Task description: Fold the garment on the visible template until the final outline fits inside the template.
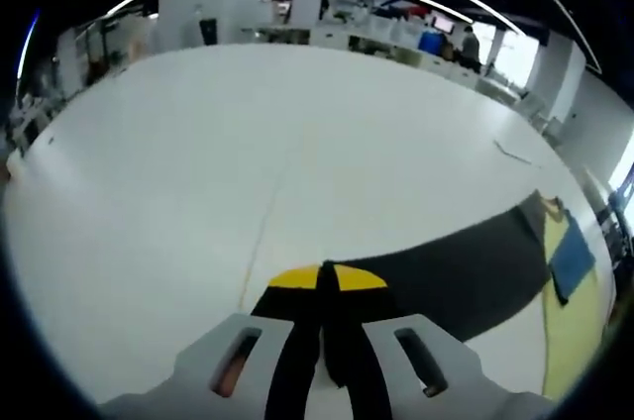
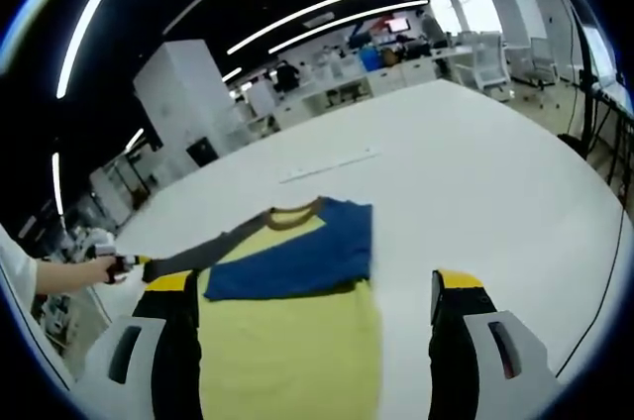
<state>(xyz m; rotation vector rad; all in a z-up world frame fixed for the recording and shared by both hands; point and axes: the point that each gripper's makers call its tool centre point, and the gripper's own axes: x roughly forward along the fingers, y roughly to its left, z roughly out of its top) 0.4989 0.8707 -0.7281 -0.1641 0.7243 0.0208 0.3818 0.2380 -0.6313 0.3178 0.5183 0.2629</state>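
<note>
- We see both views lit evenly from above by long ceiling light strips point(image 2: 327, 6), which the fisheye lens bends into arcs.
- We find the white table point(image 1: 297, 162) bright and nearly washed out in the left gripper view, with soft, faint shadows.
- We notice daylight glare from windows point(image 2: 474, 4) at the far right of the room, blown to white.
- We see straight edges curve strongly toward the borders of both views.
- We find the background office soft and low in detail, while the garment point(image 2: 287, 311) reads fairly sharp in the right gripper view.
- We see the 2 near jaws slightly blurred at the bottom.
</note>
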